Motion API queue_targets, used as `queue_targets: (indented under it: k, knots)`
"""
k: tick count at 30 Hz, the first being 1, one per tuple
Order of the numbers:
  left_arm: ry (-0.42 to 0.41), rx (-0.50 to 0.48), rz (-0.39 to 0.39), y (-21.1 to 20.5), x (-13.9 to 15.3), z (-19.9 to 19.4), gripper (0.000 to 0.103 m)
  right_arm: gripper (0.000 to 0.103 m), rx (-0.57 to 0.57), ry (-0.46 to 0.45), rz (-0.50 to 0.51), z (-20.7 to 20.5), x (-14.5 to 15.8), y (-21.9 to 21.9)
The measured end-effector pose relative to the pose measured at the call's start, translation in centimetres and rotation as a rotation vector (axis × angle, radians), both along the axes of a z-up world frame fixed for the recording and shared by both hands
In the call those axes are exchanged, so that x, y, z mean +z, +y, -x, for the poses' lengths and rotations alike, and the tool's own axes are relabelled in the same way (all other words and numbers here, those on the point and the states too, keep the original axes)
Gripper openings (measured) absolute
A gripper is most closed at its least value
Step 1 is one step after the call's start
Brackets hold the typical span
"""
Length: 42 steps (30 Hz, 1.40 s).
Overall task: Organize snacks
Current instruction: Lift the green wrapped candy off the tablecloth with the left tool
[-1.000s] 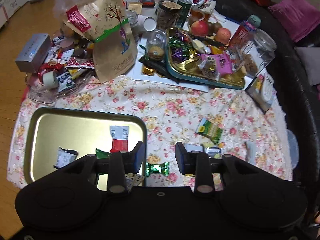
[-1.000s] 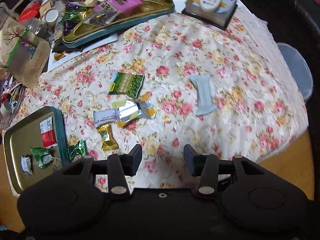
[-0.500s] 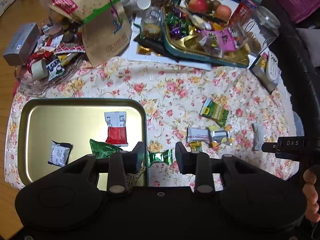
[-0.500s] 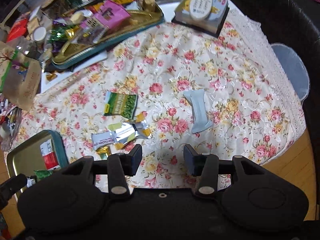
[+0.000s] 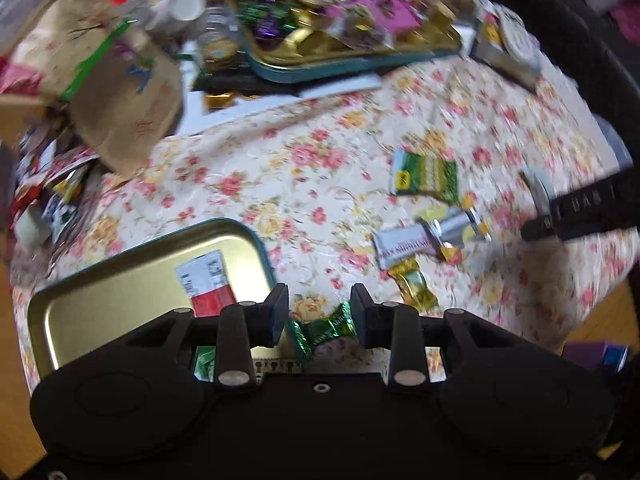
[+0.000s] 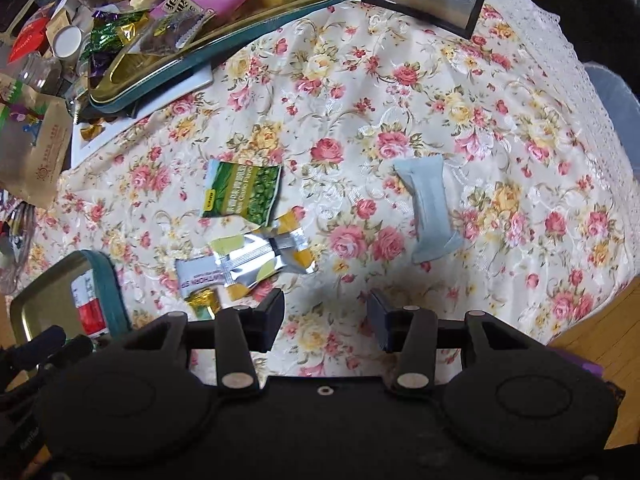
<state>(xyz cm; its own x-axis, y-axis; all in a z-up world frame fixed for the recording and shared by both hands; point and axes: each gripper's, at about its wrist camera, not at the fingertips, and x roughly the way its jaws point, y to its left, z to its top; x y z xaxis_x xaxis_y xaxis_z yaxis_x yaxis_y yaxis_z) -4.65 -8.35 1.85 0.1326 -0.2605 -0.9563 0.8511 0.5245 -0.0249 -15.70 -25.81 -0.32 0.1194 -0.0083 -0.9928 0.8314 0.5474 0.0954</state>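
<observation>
From the left wrist view, the left tool [image 5: 319, 312] stands open with a green-wrapped candy [image 5: 323, 330] lying between its fingers, untouched, just beside the gold tray [image 5: 120, 292] near the desk's front edge. The step looks like picking up that candy; next the fingers need to drop and close on it.

From the right wrist view, the right tool [image 6: 326, 320] hangs open and empty over the floral cloth [image 6: 400, 92], a pale blue packet [image 6: 430, 208] lying ahead of it.

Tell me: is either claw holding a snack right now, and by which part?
Neither. The left claw stands open around the green candy lying on the tablecloth, pads not pressing it. The right claw is open over bare cloth.
</observation>
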Motion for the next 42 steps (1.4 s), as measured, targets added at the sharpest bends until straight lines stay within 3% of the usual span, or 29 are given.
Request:
queue_targets:
  k: [5,13,20,28,34,37,39,42]
  knots:
    - [-0.022,-0.146,-0.033,-0.8,-1.4,1.7,0.041,0.049,0.001,-0.012,-0.037,0.4,-0.6,-0.8]
    - [-0.072,-0.228,-0.146,-0.8,-4.7,1.8,0.041,0.049,0.007,-0.049,-0.081,0.5,-0.7,-1.1]
    - [-0.182,-0.382,-0.163,-0.5,-5.7,3.9,0.041,0.049,-0.005,-0.036,-0.108,0.6,-1.3,-1.2]
    - [-0.213,-0.501,-0.195,-0.7,-7.3,5.2,0.042,0.049,0.001,-0.036,-0.124,0.4,-1.5,-1.1]
    - [-0.184,-0.486,-0.229,-1.1,-8.7,4.7,0.041,0.049,-0.013,-0.041,-0.138,0.6,-1.6,-1.5]
    - [-0.105,-0.421,-0.215,-1.9,-8.7,4.0,0.036,0.049,-0.021,-0.050,-0.141,0.7,-1.5,-1.6]
    - [-0.058,-0.363,-0.209,-2.8,-8.8,3.4,0.026,0.049,-0.028,-0.056,-0.141,0.7,-1.4,-1.7]
    - [0.010,-0.243,-0.194,-4.2,-8.9,2.2,0.025,0.049,-0.043,-0.059,-0.138,0.7,-1.4,-2.0]
